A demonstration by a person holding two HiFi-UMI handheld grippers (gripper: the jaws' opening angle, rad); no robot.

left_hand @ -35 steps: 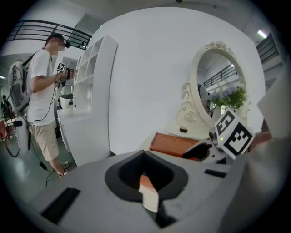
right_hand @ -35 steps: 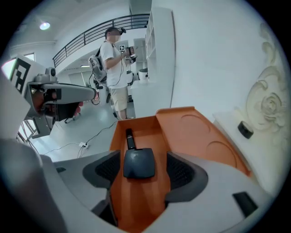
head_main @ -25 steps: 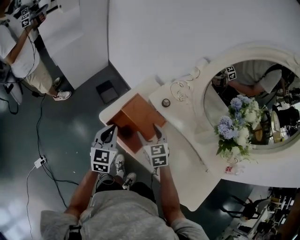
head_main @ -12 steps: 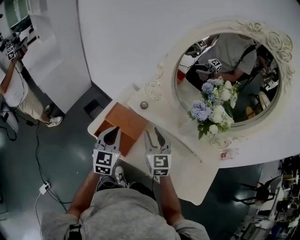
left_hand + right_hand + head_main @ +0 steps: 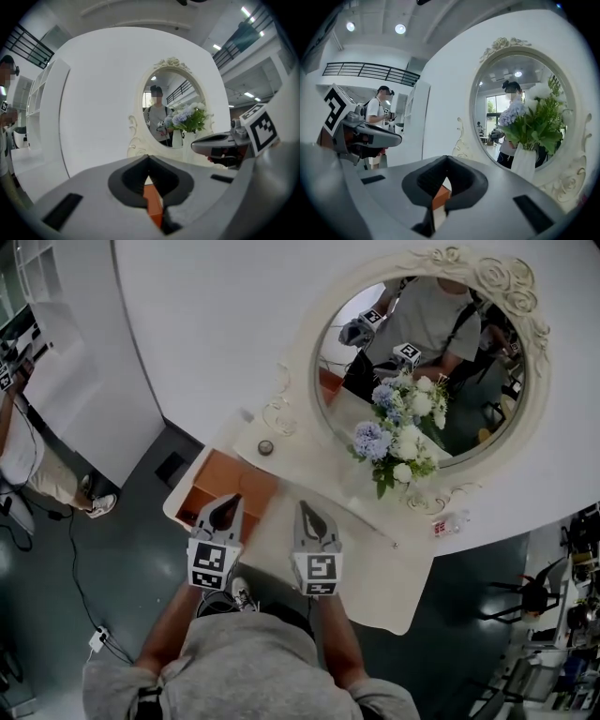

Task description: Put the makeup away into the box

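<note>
- Orange-brown wooden box [image 5: 221, 486] sits just beyond the left gripper [image 5: 229, 502], far-left of the right gripper [image 5: 306, 508]; left's nearer.
- Both empty, jaws together; right's just closed.

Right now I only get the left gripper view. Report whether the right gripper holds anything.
Observer: Nothing. The right gripper is shut and empty in its own view.
Operator: Locate the box for me.
Observer: The orange box sits at the left end of the dresser top, just ahead of the left gripper.
Operator: Name anything loose up there.
Observer: A small round item lies beyond the box, beside the mirror.
</note>
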